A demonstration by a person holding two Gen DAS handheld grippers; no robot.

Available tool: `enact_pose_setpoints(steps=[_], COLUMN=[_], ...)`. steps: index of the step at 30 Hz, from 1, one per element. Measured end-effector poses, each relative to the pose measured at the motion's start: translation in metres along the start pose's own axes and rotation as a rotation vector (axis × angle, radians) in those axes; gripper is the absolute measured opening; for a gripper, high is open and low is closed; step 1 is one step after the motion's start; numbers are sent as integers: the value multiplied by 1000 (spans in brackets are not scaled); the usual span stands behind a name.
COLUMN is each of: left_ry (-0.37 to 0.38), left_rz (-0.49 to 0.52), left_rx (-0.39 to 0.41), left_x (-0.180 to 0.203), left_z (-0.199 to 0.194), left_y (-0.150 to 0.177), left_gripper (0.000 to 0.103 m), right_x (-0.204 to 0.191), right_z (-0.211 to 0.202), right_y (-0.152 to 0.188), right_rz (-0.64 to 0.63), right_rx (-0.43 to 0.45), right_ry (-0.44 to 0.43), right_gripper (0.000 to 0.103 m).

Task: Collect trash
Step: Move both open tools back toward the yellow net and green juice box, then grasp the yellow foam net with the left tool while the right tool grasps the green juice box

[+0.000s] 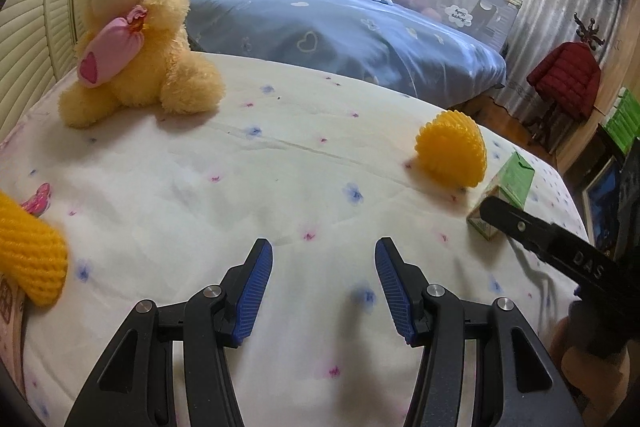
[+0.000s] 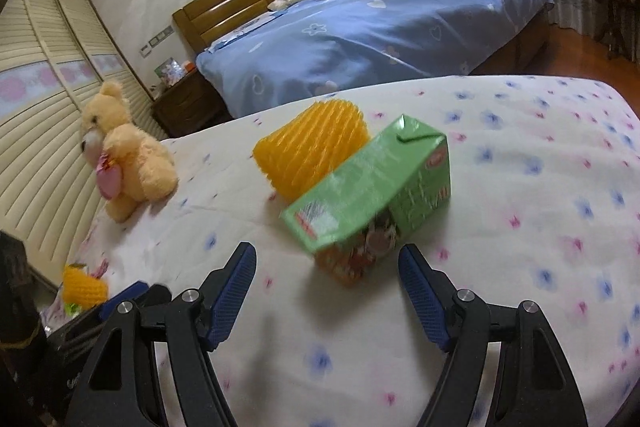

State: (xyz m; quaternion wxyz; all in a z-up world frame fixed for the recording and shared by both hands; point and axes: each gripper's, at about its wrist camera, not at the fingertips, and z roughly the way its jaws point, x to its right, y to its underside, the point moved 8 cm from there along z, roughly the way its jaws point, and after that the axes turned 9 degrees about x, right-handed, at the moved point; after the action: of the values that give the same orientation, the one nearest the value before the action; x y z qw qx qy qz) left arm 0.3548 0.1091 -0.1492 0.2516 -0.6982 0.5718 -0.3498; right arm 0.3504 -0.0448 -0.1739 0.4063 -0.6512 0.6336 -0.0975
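Blue ribbed pads line both tools. The right gripper point(image 2: 327, 291) has its jaws spread wide and empty, hovering over the white flowered quilt point(image 2: 520, 227); the green carton point(image 2: 372, 195) lies on its side just beyond the fingertips, its printed orange end nearest them, untouched by either pad. The left gripper point(image 1: 324, 291) is likewise parted with nothing between its pads, only bare quilt point(image 1: 200, 187) beneath.

Taking the green carton as reference: an orange foam fruit net point(image 2: 312, 151) stands directly behind it, touching or nearly so; blur prevents a firm finding. In the left wrist view the same net point(image 1: 450, 151) sits just left of the carton point(image 1: 508, 195), which is partly covered by the right tool's black finger. A second orange foam net point(image 1: 28, 259) lies well to the left of the carton, at the quilt's near edge. A yellow teddy bear point(image 1: 140, 31) holding a pink heart cushion sits far left and behind. Beyond the carton, across a gap, is a bed with a blue cover point(image 2: 380, 35).
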Motion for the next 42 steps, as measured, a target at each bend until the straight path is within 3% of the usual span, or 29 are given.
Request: enact_pose_setpoints(steps=[2, 4, 8, 11, 15, 25, 28, 31, 32, 33, 35, 42], left_ry=[1, 7, 31, 51, 83, 105, 81, 53, 48, 53, 64, 92], left_rz=[6, 12, 26, 57, 71, 57, 48, 46, 44, 43, 44, 75], left_rx=[0, 1, -8, -12, -15, -42, -45, -29, -25, -30, -43, -4], left_x=[2, 7, 23, 42, 66, 102, 104, 105, 105, 106, 108, 110], left_z=[5, 10, 23, 33, 48, 93, 104, 109, 111, 113, 115, 92], left_y=[-3, -6, -11, -14, -18, -28, -29, -32, -33, -33, -30, -21], left_gripper=[53, 53, 53, 56, 63, 68, 68, 62, 49, 32, 21, 15], right_x=[3, 8, 23, 37, 54, 81, 91, 101, 103, 104, 102, 81], right_z=[4, 4, -4, -16, -36, -77, -79, -81, -82, -83, -83, -67], right_y=[-3, -5, -8, -9, -8, 2, 5, 4, 2, 1, -2, -7], right_rz=[-1, -2, -2, 2, -13, -43, -22, 41, 54, 59, 72, 39], right_rx=[3, 3, 10, 15, 16, -10, -14, -6, 6, 15, 23, 26], right_ry=[10, 17, 27, 20, 24, -9, 12, 17, 24, 28, 23, 5], right_gripper=[74, 65, 15, 11, 11, 11, 19, 47, 55, 55, 55, 60])
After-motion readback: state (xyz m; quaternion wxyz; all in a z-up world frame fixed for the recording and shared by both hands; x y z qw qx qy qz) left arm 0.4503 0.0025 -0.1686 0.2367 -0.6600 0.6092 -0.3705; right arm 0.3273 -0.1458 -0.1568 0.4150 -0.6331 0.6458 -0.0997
